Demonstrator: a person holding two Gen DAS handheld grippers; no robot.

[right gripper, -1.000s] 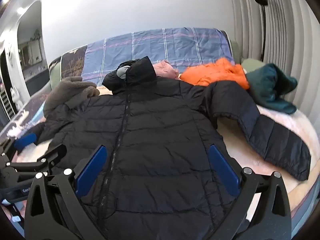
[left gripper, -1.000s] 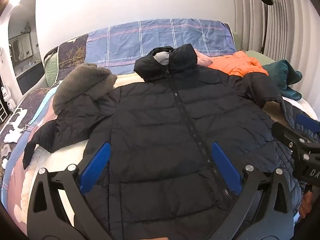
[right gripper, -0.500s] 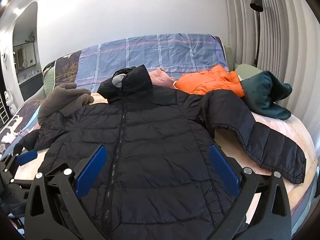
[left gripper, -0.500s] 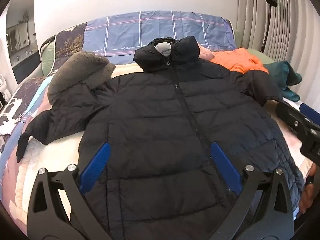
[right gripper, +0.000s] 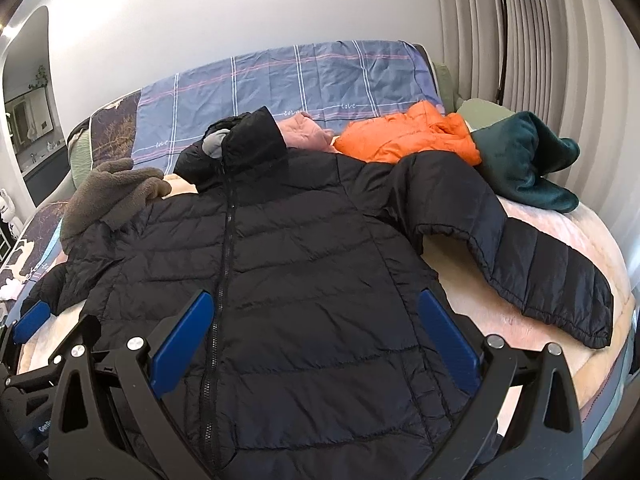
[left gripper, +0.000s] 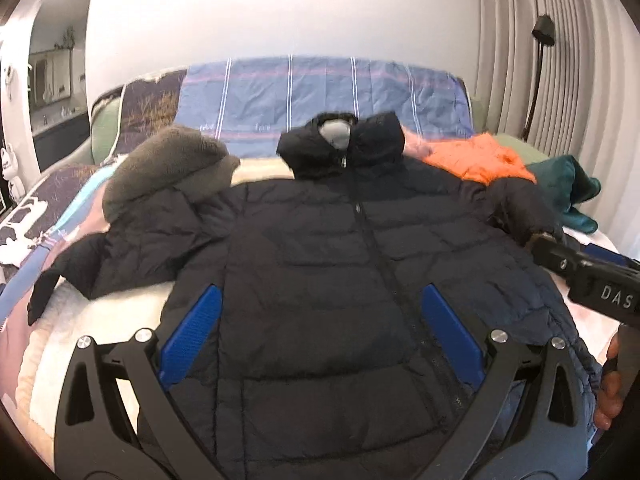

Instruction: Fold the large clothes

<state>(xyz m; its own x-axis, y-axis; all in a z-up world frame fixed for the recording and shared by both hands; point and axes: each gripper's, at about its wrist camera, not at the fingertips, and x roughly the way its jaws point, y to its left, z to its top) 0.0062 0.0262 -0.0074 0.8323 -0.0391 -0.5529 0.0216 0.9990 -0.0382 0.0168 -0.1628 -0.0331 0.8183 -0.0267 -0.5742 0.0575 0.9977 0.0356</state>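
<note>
1. Left sleeve (left gripper: 120,248) of the black puffer jacket (right gripper: 304,272): it lies bunched under a grey fleece garment (left gripper: 164,164) at the left of the bed (right gripper: 560,300). A fold drawn from here may drag the fleece along.
2. Left gripper (left gripper: 320,332): fingers spread wide, holding nothing, poised over the jacket's lower front. The view is blurred, so contact with the fabric cannot be judged.
3. Jacket body: flat, zipped, face up at the bed's centre, hood (right gripper: 244,140) toward the headboard. The slick quilted shell probably slips from a shallow pinch.
4. Right gripper (right gripper: 316,332): likewise spread and empty, over the hem.
5. Right sleeve (right gripper: 520,256): extended toward the bed's right edge, near an orange jacket (right gripper: 408,136) and a teal garment (right gripper: 524,160). Springy padding may let a folded sleeve unfold.
</note>
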